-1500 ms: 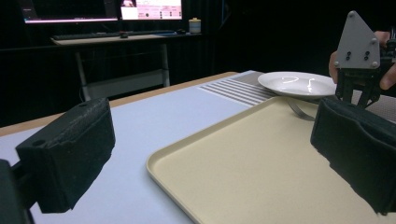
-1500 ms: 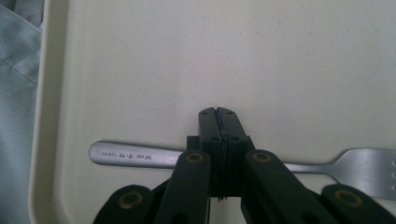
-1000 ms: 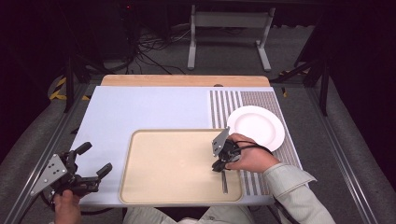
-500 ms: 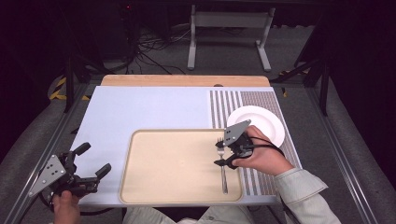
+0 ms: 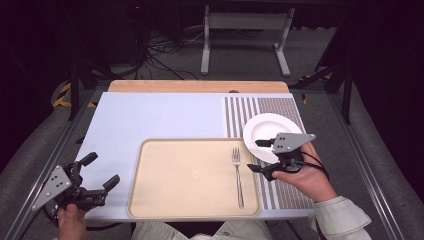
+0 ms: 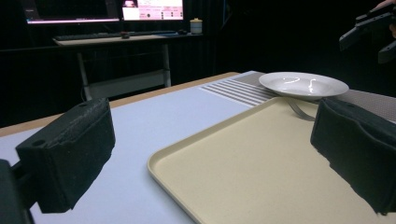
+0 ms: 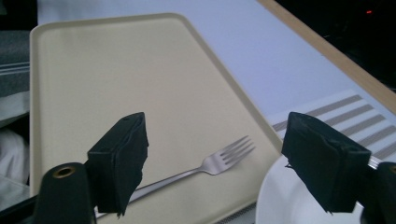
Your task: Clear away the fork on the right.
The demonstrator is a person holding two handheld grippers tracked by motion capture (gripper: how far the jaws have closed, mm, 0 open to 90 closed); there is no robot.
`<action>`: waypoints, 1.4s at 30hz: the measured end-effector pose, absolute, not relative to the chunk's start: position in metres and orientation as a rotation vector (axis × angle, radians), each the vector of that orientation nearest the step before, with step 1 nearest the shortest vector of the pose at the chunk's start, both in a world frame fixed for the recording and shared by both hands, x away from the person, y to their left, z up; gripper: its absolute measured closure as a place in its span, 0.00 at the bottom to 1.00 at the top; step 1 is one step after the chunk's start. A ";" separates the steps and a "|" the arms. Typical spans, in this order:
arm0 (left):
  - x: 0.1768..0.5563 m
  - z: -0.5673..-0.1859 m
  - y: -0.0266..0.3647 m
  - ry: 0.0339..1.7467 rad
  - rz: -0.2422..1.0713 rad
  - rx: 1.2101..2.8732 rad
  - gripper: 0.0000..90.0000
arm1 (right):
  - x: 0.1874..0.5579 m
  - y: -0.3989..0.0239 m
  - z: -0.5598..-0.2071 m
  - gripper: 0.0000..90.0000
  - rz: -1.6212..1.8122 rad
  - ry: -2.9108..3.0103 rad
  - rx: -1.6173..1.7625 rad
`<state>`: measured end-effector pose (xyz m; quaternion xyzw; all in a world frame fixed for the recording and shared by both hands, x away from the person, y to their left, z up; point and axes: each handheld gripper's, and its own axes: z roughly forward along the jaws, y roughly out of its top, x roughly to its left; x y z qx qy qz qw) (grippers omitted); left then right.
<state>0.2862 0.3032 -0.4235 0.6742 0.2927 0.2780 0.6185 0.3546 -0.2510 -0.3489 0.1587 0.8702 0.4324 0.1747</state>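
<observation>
A metal fork lies lengthwise on the right side of the beige tray, tines toward the far edge; it also shows in the right gripper view as the fork. Beside the tray's far right corner sits a white plate on a striped mat. My right gripper hovers open just right of the fork, over the plate's near rim, holding nothing. My left gripper stands open at the table's near left corner, apart from the tray. The plate shows far off in the left gripper view.
A striped placemat covers the table's right part, and a pale blue sheet the rest. A wooden strip runs along the far edge. Metal stand legs and cables lie on the floor beyond.
My right gripper has let go of the fork, which now lies on the tray, and has drawn back to the right toward the plate. The left gripper has stayed put.
</observation>
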 end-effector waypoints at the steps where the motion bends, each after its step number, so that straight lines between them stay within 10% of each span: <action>1: 0.286 -0.423 0.303 0.673 0.640 1.551 0.00 | 0.353 -0.256 -0.349 0.24 1.235 2.448 0.466; 42: 0.287 -0.423 0.301 0.664 0.648 1.552 0.00 | 0.320 -0.352 -0.415 0.10 1.453 1.983 0.799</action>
